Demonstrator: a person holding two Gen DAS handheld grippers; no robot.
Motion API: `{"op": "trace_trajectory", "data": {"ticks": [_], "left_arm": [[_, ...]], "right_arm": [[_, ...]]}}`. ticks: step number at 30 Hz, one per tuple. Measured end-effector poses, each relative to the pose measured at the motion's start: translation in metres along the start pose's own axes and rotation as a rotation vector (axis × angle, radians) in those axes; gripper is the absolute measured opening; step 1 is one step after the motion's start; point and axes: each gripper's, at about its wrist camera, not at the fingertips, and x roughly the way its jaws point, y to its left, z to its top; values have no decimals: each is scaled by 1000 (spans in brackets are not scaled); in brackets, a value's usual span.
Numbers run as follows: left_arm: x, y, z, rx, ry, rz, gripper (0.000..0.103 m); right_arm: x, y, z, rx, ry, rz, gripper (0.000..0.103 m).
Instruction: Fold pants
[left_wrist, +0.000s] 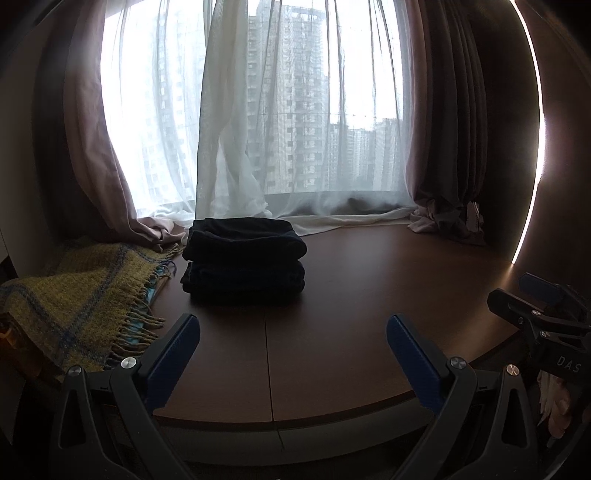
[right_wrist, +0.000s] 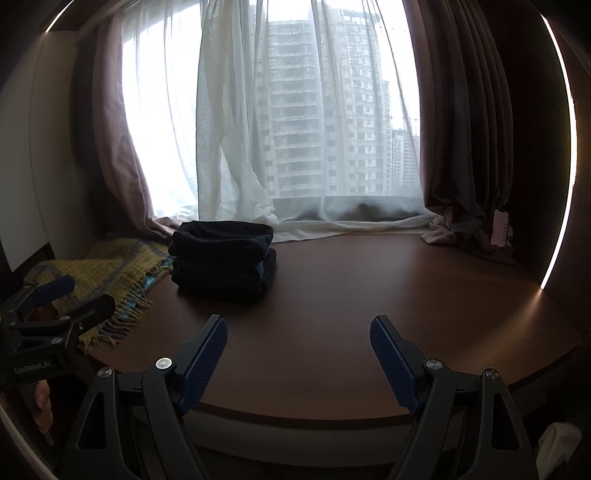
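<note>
Two dark bundles of folded pants (left_wrist: 243, 258) sat stacked at the tabletop's (left_wrist: 369, 295) far left, touching a fringed blanket (left_wrist: 74, 295). Both the left gripper (left_wrist: 293, 332) and right gripper (right_wrist: 298, 332) hung empty, fingers spread, well short. A careless nudge could topple the stack or snag the fringe.

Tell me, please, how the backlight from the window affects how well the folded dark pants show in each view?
Left wrist view: the bright curtained window is blown out, so the stack of folded dark pants reads nearly black, with only faint fold lines. Right wrist view: same backlight, the pants are a silhouette; the fisheye curves the brown wooden tabletop edge.
</note>
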Motion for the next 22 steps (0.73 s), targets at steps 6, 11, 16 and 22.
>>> {"op": "trace_trajectory", "data": {"ticks": [6, 11, 16, 22], "left_arm": [[-1, -3, -2, 9, 4, 17, 103], [-2, -3, -4, 5, 10, 24, 103], [-4, -4, -7, 9, 13, 29, 103], [-5, -6, -7, 14, 23, 28, 103]], "right_arm": [[-3, -3, -3, 7, 0, -6, 81], [-4, -4, -4, 7, -2, -6, 81], [-6, -3, -5, 8, -3, -9, 81], [-8, -4, -6, 11, -2, -9, 81]]}}
